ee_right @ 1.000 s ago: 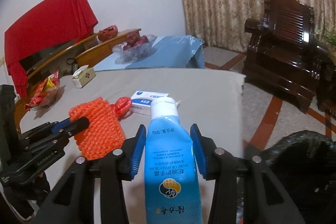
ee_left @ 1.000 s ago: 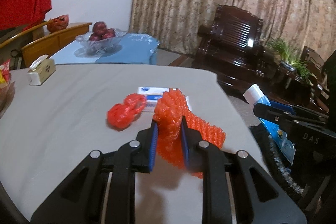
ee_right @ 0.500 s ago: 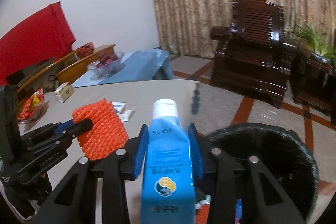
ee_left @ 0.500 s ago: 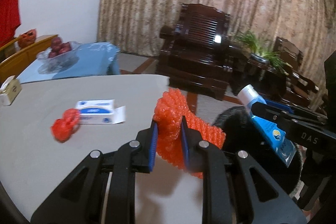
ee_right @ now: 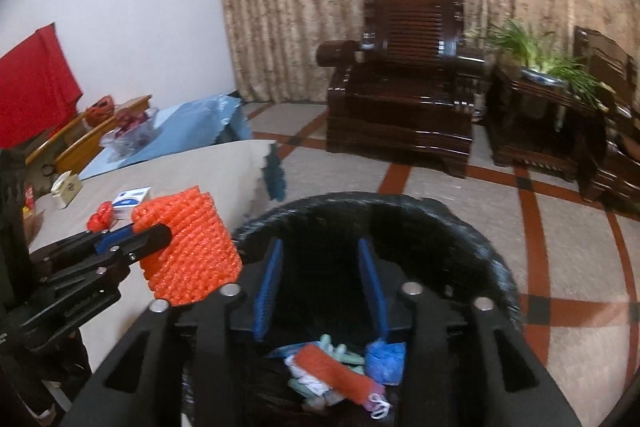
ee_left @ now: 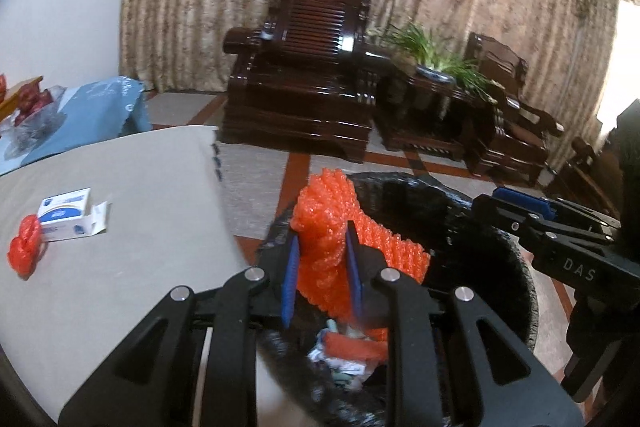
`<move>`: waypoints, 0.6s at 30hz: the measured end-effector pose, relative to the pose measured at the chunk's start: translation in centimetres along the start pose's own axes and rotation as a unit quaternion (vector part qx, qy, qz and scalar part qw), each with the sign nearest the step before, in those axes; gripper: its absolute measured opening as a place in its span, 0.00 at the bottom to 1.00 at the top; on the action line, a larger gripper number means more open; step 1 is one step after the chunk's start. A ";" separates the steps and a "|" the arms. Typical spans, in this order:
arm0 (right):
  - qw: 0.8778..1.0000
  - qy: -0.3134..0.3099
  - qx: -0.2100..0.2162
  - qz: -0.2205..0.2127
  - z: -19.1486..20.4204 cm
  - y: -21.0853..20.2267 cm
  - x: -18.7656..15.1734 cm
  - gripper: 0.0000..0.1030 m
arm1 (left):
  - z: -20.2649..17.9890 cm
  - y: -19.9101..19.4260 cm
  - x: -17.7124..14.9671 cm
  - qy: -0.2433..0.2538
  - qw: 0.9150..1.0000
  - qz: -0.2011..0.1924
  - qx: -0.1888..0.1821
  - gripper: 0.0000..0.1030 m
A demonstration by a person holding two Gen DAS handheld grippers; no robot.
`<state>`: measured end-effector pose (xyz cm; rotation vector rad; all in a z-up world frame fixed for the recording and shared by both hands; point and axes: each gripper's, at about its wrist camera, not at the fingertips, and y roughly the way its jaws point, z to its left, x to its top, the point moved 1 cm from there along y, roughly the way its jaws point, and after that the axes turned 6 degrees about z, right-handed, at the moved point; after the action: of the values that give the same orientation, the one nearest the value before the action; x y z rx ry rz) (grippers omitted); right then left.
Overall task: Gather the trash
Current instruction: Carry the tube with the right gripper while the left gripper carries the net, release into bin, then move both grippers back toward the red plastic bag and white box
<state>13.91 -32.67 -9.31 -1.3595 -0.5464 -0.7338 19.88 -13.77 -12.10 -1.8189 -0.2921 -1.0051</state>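
Observation:
A black-lined trash bin stands on the floor beside the grey table. My left gripper is shut on an orange foam net, held over the bin's near rim. My right gripper hangs over the bin's mouth. Its jaws are opening and nothing is between them. Several bits of trash lie in the bin, with a blue item among them. A white and blue box and a red net ball lie on the table.
Dark wooden armchairs and a potted plant stand beyond the bin on the tiled floor. A blue-covered side table with a fruit bowl is at the left. A tissue box sits on the table's far side.
Both grippers swung from over the table to over the bin. The blue tube has left the right gripper's jaws, which now stand apart. The left gripper kept hold of the orange net.

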 end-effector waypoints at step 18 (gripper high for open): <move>0.997 0.028 -0.058 -0.030 -3.8 -2.7 -1.1 0.94 | -0.7 0.2 -0.9 0.007 1.000 -0.002 0.005 0.87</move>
<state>10.88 -36.43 -8.87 -1.4300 -0.5072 -0.8611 19.10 -14.21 -12.82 -1.8024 -0.2915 -1.0163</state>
